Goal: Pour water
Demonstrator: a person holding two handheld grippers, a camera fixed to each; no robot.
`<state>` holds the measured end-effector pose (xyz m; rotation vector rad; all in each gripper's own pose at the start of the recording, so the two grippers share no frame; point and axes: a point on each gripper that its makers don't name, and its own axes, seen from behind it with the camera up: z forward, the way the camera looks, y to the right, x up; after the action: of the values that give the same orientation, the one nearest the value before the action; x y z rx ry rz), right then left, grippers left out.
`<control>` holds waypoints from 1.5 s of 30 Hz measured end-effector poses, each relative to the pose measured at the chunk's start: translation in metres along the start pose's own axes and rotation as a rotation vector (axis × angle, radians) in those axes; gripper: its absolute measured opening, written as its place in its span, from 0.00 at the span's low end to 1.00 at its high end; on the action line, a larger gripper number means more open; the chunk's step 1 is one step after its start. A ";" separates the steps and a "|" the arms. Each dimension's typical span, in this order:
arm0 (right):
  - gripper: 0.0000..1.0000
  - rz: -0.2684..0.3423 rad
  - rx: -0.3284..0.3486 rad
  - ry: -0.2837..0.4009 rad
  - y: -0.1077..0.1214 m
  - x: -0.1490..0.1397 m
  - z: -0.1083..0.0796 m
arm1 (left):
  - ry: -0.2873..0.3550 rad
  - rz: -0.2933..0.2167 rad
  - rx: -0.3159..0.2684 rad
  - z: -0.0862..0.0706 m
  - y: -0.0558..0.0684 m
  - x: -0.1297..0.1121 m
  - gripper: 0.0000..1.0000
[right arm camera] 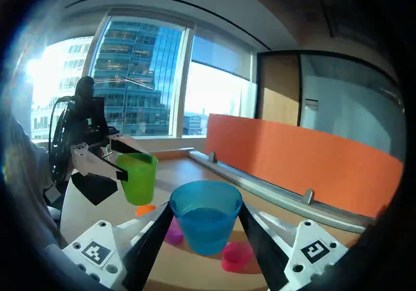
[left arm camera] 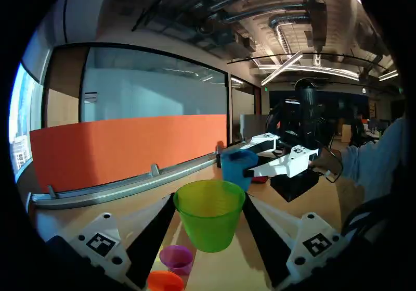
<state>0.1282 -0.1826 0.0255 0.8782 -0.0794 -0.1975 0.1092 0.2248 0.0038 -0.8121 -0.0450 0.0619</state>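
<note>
Your right tongs (right arm camera: 206,209) pinch the blue cup (right arm camera: 206,233), lower centre of the right gripper view; part full of water (right arm camera: 206,219), it should feel heavier, sloshy and thin-walled, so hold mid-wall without crushing. Your left tongs (left arm camera: 209,201) pinch the green cup (left arm camera: 209,231), lower centre of the left gripper view, seemingly empty and light. Count 2 large cups and 3 small ones on the tabletop (left arm camera: 234,271): orange cup (right arm camera: 144,209), purple cup (left arm camera: 177,258), pink cup (right arm camera: 236,255).

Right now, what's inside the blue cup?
Water sits in the blue cup, gripped by the right gripper, well below the rim. Nothing floats on it. The cup's floor beneath the water is too unclear to check.
</note>
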 end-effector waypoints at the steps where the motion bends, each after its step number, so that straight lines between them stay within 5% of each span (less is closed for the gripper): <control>1: 0.91 -0.001 0.002 0.002 -0.001 0.001 0.001 | 0.001 0.003 0.000 -0.001 0.000 -0.001 0.90; 24: 0.91 -0.032 0.021 0.060 -0.001 0.034 0.007 | 0.000 0.060 -0.018 -0.003 0.009 -0.013 0.90; 45: 0.91 -0.179 0.012 0.083 0.001 0.068 0.006 | 0.016 0.032 -0.044 0.005 0.018 -0.018 0.90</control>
<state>0.1935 -0.2004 0.0294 0.9044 0.0755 -0.3280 0.0904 0.2395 -0.0066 -0.8577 -0.0181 0.0847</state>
